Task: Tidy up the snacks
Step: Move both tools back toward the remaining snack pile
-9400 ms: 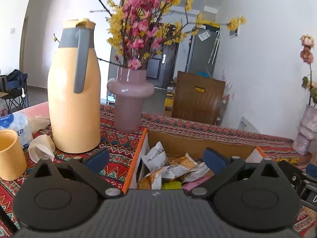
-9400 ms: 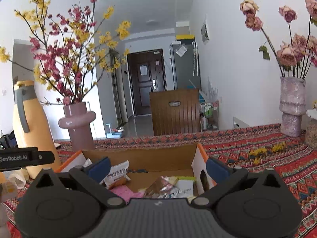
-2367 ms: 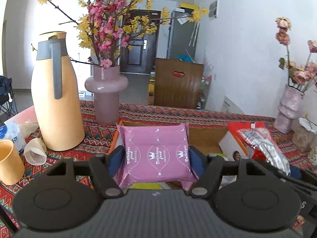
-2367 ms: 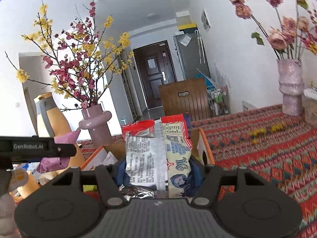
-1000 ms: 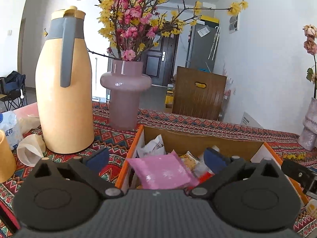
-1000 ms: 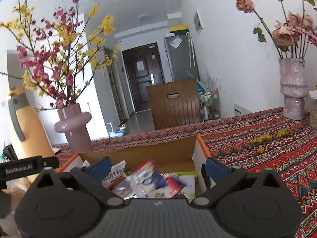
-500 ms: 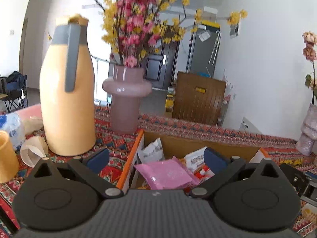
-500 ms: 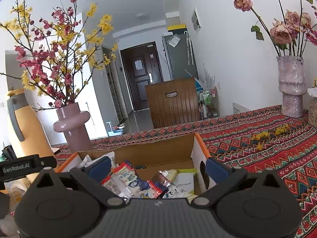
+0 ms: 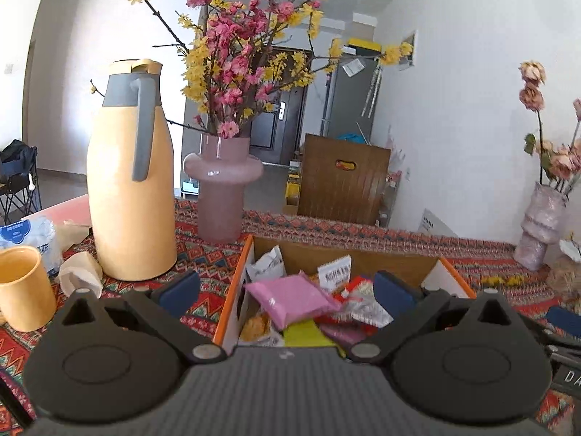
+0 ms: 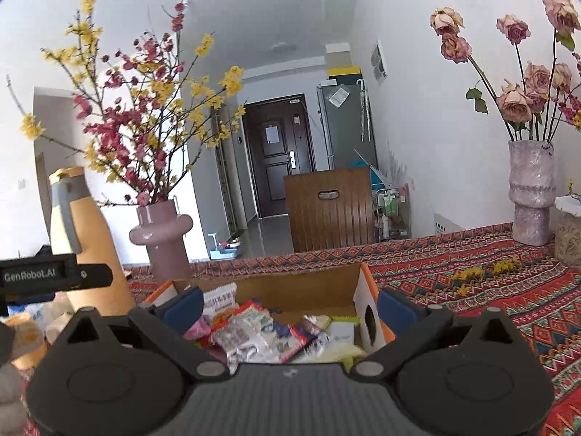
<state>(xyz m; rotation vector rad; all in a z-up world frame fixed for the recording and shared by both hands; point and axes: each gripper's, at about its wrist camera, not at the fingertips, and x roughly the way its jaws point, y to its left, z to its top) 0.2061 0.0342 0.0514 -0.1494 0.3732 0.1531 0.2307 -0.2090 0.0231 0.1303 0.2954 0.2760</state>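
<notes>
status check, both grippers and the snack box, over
Left gripper open, empty. Right gripper open, empty. Pink packet and red packet lie in box. Nothing in the way.

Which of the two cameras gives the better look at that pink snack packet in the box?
The left wrist view. There the pink packet lies on top of the other snacks in the cardboard box, its whole face showing. In the right wrist view only a small pink corner peeks out beside a blue finger pad.

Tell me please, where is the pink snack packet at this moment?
In the left wrist view, the pink snack packet lies inside the cardboard box, on top of the other snacks near its left wall, between the open fingers of the left gripper.
</notes>
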